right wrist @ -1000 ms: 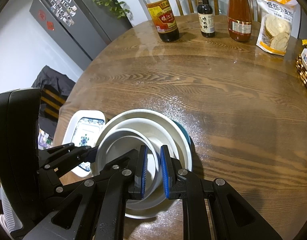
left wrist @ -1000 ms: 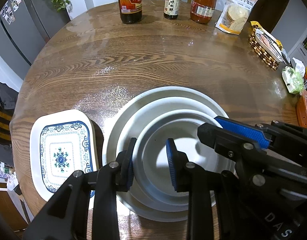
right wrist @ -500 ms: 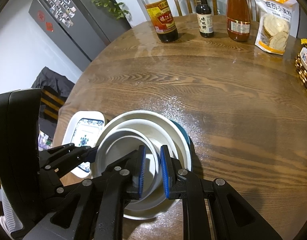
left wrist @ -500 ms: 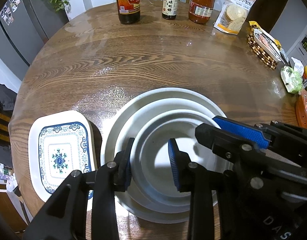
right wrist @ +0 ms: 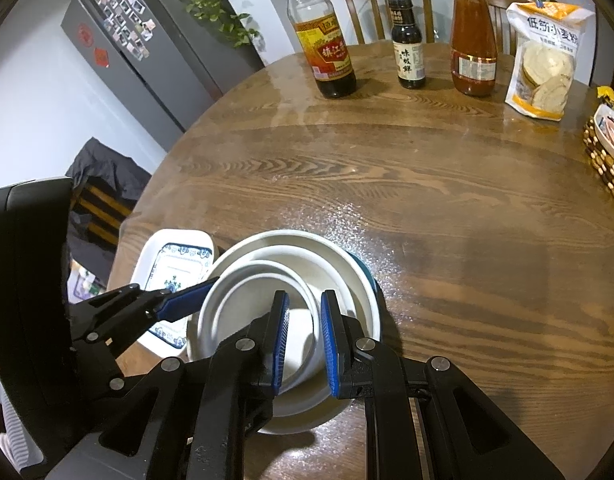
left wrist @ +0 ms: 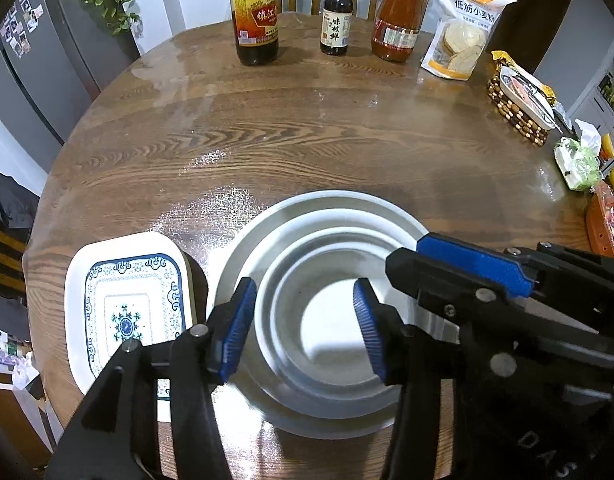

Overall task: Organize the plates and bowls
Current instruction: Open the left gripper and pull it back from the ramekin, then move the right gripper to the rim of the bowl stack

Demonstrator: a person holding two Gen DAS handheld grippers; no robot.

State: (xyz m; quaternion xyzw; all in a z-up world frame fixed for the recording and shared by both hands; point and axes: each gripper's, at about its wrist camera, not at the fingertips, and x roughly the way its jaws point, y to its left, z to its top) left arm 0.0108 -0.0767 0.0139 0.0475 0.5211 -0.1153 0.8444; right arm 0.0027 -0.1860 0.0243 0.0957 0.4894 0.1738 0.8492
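since a second ago your left tongs (left wrist: 303,322) have spread: their jaws have just been opening, and the blue pads now stand well apart over the stack of white dishes, with the smallest bowl's (left wrist: 327,332) near-left wall between them. the left pad (left wrist: 237,328) sits outside that wall and the right pad (left wrist: 367,328) hangs over the bowl's floor; neither appears to press on it, so these tongs grip nothing. your right tongs (right wrist: 303,340) have kept their place and their narrow gap; they are nearly closed, and the pads straddle the right rim of the same small bowl. whether they pinch that rim or only sit close to it you cannot tell from either view.

the small bowl is nested inside a middle bowl (left wrist: 291,248), and both rest in the large white plate (left wrist: 331,204) directly under both tongs, near the table's (left wrist: 307,140) front edge. from the right view a dark teal rim (right wrist: 365,270) peeks out below the large plate on its far-right side.

just left of your left tongs lies a rectangular plate with a blue pattern (left wrist: 127,304), beside the stack, overhanging the table edge a little.

well beyond the tongs, at the far edge, stand a vinegar bottle (left wrist: 257,20), a small dark sauce bottle (left wrist: 335,16), a red sauce jar (left wrist: 399,20) and a bag of flour (left wrist: 465,36).
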